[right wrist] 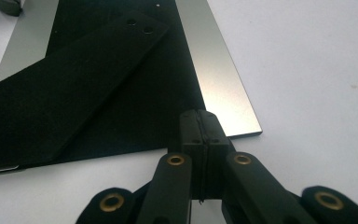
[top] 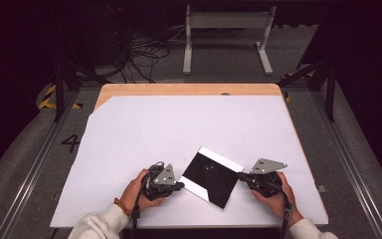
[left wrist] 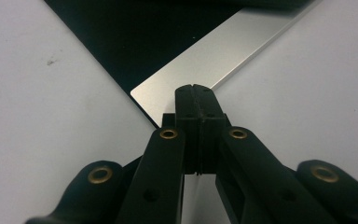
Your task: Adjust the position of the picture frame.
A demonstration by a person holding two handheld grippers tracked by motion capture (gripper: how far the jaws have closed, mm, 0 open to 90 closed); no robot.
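Observation:
A flat black square panel (top: 211, 177) with silver strips along two edges lies turned like a diamond near the table's front. In the right gripper view a black flap (right wrist: 74, 79) with two small holes lies folded over the panel (right wrist: 158, 102). My left gripper (top: 181, 185) is shut, its tips (left wrist: 194, 88) resting at the corner of a silver strip (left wrist: 223, 56). My right gripper (top: 239, 175) is shut too, with its tips (right wrist: 200, 114) at the panel's opposite corner, beside the other silver strip (right wrist: 219, 79). I see nothing pinched between either pair of jaws.
A white sheet (top: 179, 124) covers the wooden table (top: 189, 89). Beyond the far edge, a white stand (top: 226, 30) and loose cables (top: 144, 55) lie on the floor. Dark frame posts (top: 59, 94) flank the table.

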